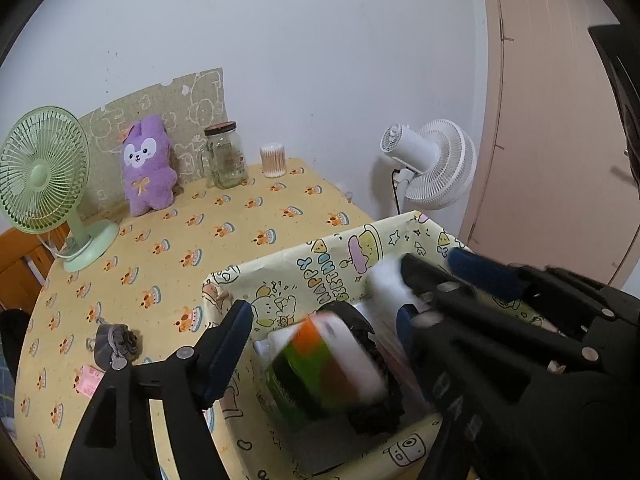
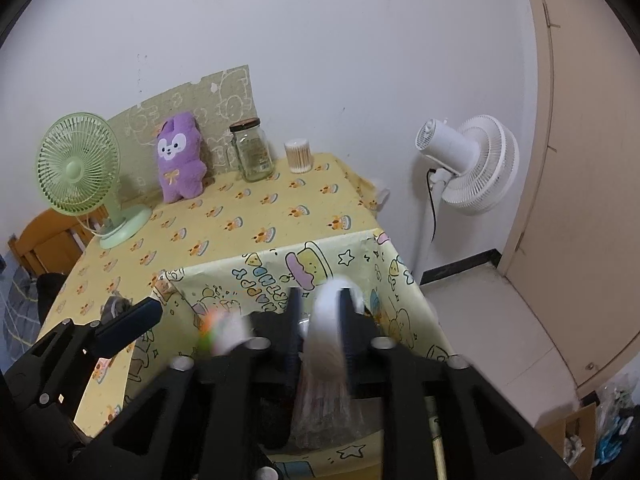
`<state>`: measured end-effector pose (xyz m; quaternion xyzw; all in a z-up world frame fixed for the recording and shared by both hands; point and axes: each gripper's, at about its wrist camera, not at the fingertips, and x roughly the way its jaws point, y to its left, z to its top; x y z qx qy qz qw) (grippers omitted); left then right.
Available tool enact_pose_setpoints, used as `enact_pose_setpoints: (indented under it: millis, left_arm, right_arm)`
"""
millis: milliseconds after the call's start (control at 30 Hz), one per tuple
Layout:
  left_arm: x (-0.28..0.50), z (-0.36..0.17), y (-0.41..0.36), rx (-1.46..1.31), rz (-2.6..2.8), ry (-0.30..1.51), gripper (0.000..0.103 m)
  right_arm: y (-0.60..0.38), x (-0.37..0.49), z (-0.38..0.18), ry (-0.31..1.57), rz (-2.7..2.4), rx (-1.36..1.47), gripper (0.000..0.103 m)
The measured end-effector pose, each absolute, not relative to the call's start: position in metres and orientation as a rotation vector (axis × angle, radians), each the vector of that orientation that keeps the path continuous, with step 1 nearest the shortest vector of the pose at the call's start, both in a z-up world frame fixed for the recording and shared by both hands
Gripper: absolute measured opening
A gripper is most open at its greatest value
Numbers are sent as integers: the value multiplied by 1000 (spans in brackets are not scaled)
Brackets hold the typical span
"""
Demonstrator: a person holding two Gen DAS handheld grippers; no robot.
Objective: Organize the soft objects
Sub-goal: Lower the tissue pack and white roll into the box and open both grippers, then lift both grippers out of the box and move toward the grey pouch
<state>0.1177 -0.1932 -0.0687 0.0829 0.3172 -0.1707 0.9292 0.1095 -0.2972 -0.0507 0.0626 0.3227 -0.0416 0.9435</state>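
A cartoon-printed storage box (image 1: 320, 260) stands at the table's near right corner; it also shows in the right wrist view (image 2: 280, 276). My left gripper (image 1: 320, 344) is open over the box, and a blurred white, orange and green packet (image 1: 332, 360) sits between its fingers above a black soft item (image 1: 380, 416). My right gripper (image 2: 320, 312) is shut on a white soft object (image 2: 326, 332) over the box; it also shows in the left wrist view (image 1: 428, 288). A purple plush toy (image 1: 146, 166) leans against the back board. A small grey pouch (image 1: 114, 342) lies on the tablecloth.
A green desk fan (image 1: 44, 172) stands at the table's left. A glass jar (image 1: 226, 156) and a cotton swab tub (image 1: 273, 159) stand at the back. A white floor fan (image 1: 432, 166) stands right of the table by a door. A pink tag (image 1: 89, 379) lies near the pouch.
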Motion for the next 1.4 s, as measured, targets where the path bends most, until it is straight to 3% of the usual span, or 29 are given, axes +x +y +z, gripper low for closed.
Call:
enact_pose_setpoints:
  millis: [67,400,567,1400]
  left_arm:
    - [118,-69,-192,174,-336,652,78]
    - [111,-64,-182,158,-328,645,78]
    - [104,-57,-178,147,-357,625,85]
    - [69,-23,-131,112,-300,522,93]
  right_arm:
    - [-297,109,-51,668,-129,116,59]
    - [-293,99,-46,658,-163,120,69]
    - [-285,93,-40,641,-122,114,84]
    - [-236,58,0,530,-96,68,92]
